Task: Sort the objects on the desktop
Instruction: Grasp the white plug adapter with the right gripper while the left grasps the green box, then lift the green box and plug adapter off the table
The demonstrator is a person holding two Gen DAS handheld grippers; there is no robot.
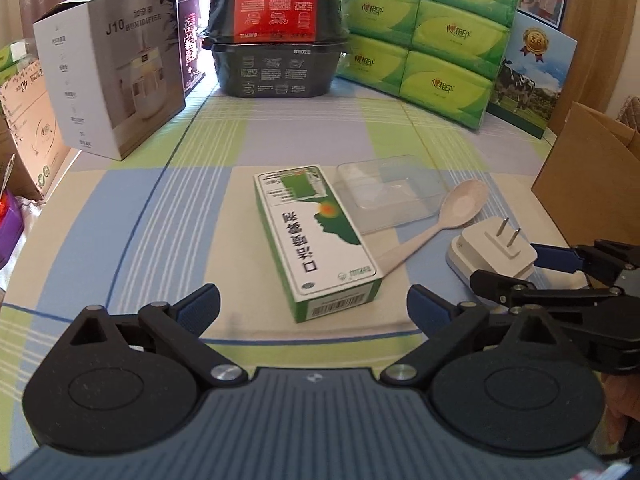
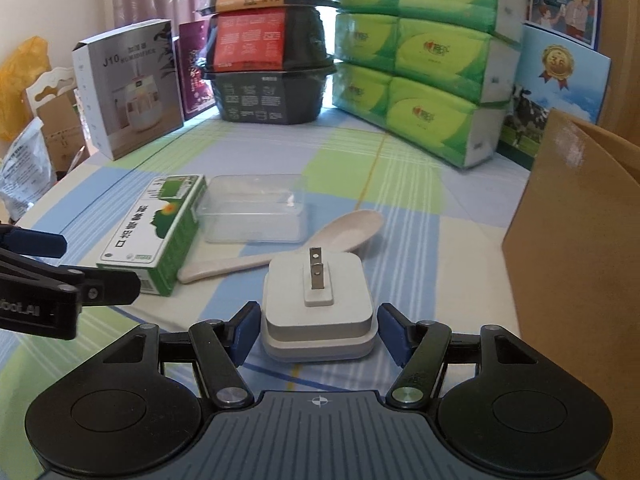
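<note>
A green and white medicine box (image 1: 316,236) lies on the checked tablecloth (image 1: 160,216), just ahead of my left gripper (image 1: 314,306), which is open with nothing between its fingers. Right of the box stands a clear plastic container (image 1: 390,196), with a beige spoon (image 1: 436,220) leaning beside it. A white plug adapter (image 2: 318,312) rests on the cloth, prongs up. My right gripper (image 2: 318,334) is shut on it, pads against its two sides. The left wrist view shows the right gripper (image 1: 506,266) around the adapter (image 1: 492,248). My left gripper (image 2: 98,262) shows at the left edge of the right wrist view.
A brown cardboard box (image 2: 580,240) stands close on the right. Along the back are a humidifier box (image 1: 108,80), stacked black food bowls (image 1: 276,40), green tissue packs (image 1: 432,40) and a blue milk carton (image 1: 532,76). Bags and cartons crowd the table's left edge.
</note>
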